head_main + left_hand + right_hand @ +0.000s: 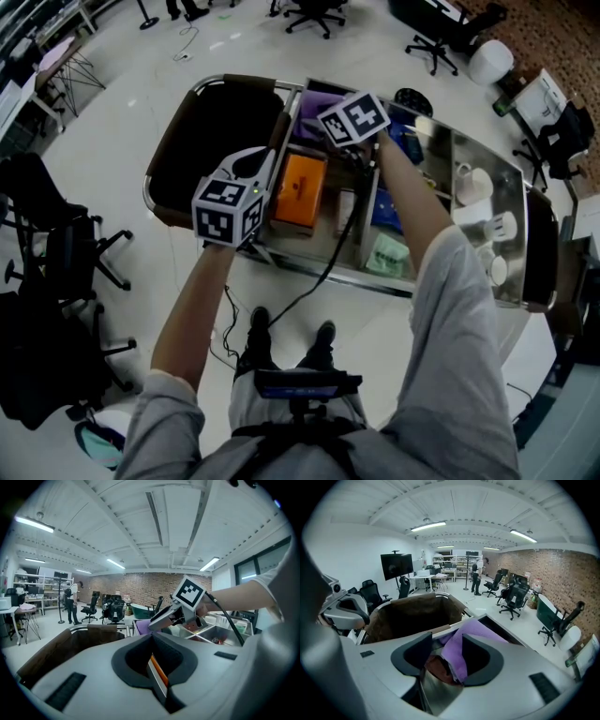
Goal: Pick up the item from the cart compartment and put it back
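A purple cloth (461, 651) lies in a far compartment of the steel cart (441, 286); in the head view the purple cloth (311, 120) shows just left of my right gripper's marker cube (354, 119). My right gripper (447, 665) hangs over that compartment with its jaws open. The cloth sits between them, close to the right jaw, over a dark reddish thing below. My left gripper (265, 157) hovers over the cart's near left part, beside an orange box (300, 187). Its jaws (157, 667) stand together, with only a thin orange and white strip in the slit.
A brown bag (211, 131) hangs at the cart's left end. Right-hand compartments hold a green packet (386, 253), a blue item (389, 211) and white cups (473, 183). A black cable (323, 267) drops from the right gripper. Office chairs (56, 272) stand around.
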`<state>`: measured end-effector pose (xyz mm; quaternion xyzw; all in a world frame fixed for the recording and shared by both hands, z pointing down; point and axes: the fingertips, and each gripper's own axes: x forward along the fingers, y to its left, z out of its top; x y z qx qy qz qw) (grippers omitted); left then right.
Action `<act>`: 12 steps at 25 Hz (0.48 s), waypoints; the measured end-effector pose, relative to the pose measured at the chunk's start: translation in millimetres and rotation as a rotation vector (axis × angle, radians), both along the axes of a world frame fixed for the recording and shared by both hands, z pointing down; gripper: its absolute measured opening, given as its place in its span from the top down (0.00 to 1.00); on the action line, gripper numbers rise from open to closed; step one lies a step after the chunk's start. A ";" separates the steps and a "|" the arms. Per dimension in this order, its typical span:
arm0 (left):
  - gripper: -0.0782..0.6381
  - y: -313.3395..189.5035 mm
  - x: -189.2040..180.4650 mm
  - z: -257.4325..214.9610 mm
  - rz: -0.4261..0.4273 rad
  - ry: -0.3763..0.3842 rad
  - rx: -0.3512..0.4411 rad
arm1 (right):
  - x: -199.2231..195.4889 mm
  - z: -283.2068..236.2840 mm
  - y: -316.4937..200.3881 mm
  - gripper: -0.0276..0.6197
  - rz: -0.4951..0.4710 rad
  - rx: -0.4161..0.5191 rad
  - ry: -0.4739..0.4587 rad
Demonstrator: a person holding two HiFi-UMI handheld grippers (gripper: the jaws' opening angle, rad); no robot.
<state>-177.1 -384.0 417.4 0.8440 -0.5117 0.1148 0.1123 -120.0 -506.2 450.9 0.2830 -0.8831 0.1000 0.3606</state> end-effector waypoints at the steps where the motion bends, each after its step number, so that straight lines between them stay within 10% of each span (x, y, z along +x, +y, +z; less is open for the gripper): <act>1: 0.88 0.9 0.4 -0.6 0.001 0.001 0.001 | 0.8 -1.8 2.1 0.64 -0.001 -0.001 -0.001; 8: 0.88 14.3 3.8 -7.5 0.006 -0.004 0.012 | 17.6 -34.3 19.1 0.94 0.066 0.046 -0.061; 12: 0.88 26.9 4.9 -18.4 0.007 -0.011 0.027 | 30.3 -58.9 42.4 0.94 0.100 0.060 -0.124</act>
